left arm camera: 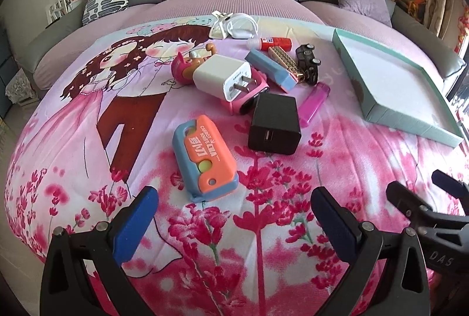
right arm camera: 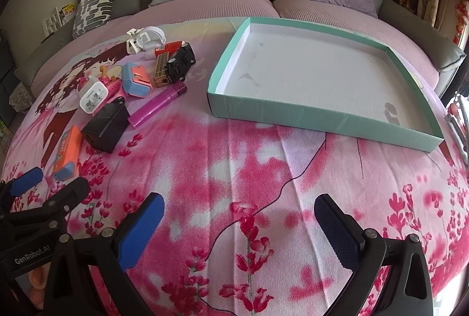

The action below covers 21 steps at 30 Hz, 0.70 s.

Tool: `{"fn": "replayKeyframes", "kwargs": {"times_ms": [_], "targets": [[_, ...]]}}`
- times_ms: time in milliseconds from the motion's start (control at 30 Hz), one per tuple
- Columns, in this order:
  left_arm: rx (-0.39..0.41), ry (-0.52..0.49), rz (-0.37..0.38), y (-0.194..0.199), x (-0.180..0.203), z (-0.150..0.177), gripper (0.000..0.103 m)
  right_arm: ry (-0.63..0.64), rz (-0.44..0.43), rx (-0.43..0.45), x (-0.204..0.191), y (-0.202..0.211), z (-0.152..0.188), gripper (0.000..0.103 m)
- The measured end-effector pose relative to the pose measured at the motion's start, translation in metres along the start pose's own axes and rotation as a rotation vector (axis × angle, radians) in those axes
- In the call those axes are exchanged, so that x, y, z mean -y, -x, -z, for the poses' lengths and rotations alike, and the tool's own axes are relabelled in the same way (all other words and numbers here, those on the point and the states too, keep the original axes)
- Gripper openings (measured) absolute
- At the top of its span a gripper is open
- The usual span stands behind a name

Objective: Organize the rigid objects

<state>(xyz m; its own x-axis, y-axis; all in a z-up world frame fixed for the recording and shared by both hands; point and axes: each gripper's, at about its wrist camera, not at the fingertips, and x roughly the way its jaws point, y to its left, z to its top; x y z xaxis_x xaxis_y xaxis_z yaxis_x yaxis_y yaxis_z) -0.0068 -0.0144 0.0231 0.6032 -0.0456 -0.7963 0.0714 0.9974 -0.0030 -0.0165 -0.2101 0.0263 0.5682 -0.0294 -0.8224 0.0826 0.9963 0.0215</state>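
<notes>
Left hand-held gripper [left arm camera: 234,213]: spread wide, holding nothing, lower frame above the blanket [left arm camera: 73,125].
Carrot knife toy [left arm camera: 203,156]: frame centre, long axis running from upper left to lower right.
Black charger [left arm camera: 275,123]: right of it, USB port facing the camera.
Pink lighter [left arm camera: 315,103]: angled, tip toward upper right.
Teal box [right arm camera: 322,116]: right, empty.
Right hand-held gripper [right arm camera: 239,231]: spread, empty.

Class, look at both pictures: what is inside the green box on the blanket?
The green box holds no objects; only its white floor with a few faint smudges shows. Its near wall hides a narrow strip of floor just behind it.
</notes>
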Motion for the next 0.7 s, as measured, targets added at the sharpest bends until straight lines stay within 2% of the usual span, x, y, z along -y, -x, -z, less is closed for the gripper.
{"fn": "replayKeyframes", "kwargs": {"times_ms": [700], "targets": [[-0.016, 0.011, 0.010, 0.0024, -0.0017, -0.0064, 0.103, 0.000, 0.012, 0.035, 0.0021, 0.0083, 0.0032, 0.103]]}}
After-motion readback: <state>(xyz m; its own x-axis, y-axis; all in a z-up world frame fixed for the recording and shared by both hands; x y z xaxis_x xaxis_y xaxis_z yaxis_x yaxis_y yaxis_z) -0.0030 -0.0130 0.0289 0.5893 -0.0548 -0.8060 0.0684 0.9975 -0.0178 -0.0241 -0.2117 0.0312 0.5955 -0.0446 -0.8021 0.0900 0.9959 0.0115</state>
